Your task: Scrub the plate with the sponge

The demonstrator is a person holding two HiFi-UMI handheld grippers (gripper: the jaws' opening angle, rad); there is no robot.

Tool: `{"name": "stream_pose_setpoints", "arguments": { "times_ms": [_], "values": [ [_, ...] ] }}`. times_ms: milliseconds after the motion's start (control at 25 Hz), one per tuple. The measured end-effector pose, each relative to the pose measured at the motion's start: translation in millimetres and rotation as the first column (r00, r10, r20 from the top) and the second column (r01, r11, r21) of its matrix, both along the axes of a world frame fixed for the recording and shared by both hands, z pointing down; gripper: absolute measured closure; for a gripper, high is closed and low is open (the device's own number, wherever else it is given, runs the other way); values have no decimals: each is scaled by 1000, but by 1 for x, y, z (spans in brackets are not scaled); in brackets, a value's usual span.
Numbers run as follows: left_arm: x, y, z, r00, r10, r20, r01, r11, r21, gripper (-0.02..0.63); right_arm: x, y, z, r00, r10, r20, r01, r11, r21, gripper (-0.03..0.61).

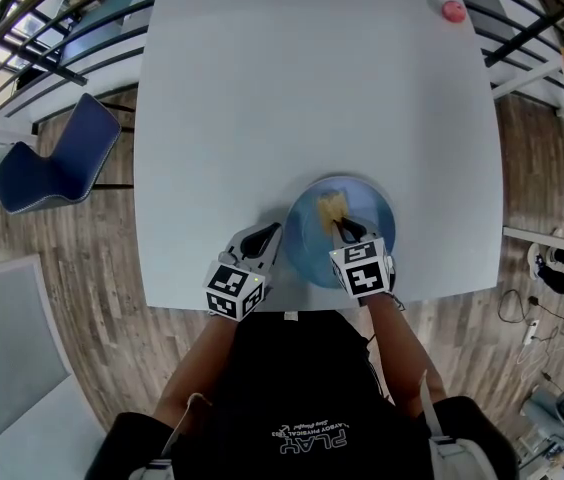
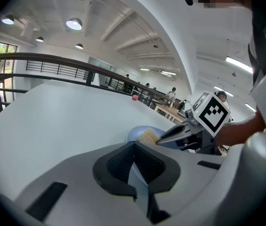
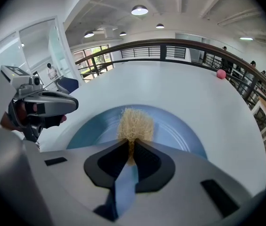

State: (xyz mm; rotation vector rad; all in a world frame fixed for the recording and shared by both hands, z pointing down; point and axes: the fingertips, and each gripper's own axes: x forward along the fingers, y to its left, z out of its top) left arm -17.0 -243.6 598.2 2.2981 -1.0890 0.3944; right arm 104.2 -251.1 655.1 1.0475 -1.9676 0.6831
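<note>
- Evidently mid-scrub, judging by the layout: grips the sponge [image 3: 135, 124] in the right gripper [image 1: 344, 230], jaws pinched narrow on its near end, tan fibres fanning out past the pads.
- Rests that sponge on the blue plate [image 1: 307, 243], around the middle and far part of its face; looks to be in contact, though pressure not readable.
- Sits the plate flat on the white table [image 1: 312, 88], close to the near edge, straight in front of the person.
- Parks the left gripper [image 1: 265, 236] just beside the plate's left rim, jaws closed together with nothing between them; touching the rim or merely next to it, cannot tell.
- Reaches in with the right forearm from the near edge, gripper angled forward and down over the plate's near half, marker cube uppermost.
- Angles the left gripper inward towards the plate, low over the table.
- Calls next, probably, for sweeping the sponge across the plate face under steady downward pressure, taking in the rim as well as the centre.
- Needs a brace from the left side, likely, since a smooth plate on a smooth table could slide or spin under the strokes.
- Leaves a small pink ball [image 1: 452, 11] well apart at the far right corner, no part of the job.
</note>
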Motion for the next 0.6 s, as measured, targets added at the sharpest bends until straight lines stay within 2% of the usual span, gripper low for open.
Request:
{"name": "stream_pose_setpoints", "arguments": {
  "times_ms": [480,600],
  "values": [
    [5,5,-1,1000,9,-2,-9,1000,1,601,45,-5,-2,995,93,-45,-93,996,-2,534],
    [3,6,-1,1000,10,4,-10,1000,2,601,51,-5,-1,992,119,-33,-119,993,-9,534]
  ]
}}
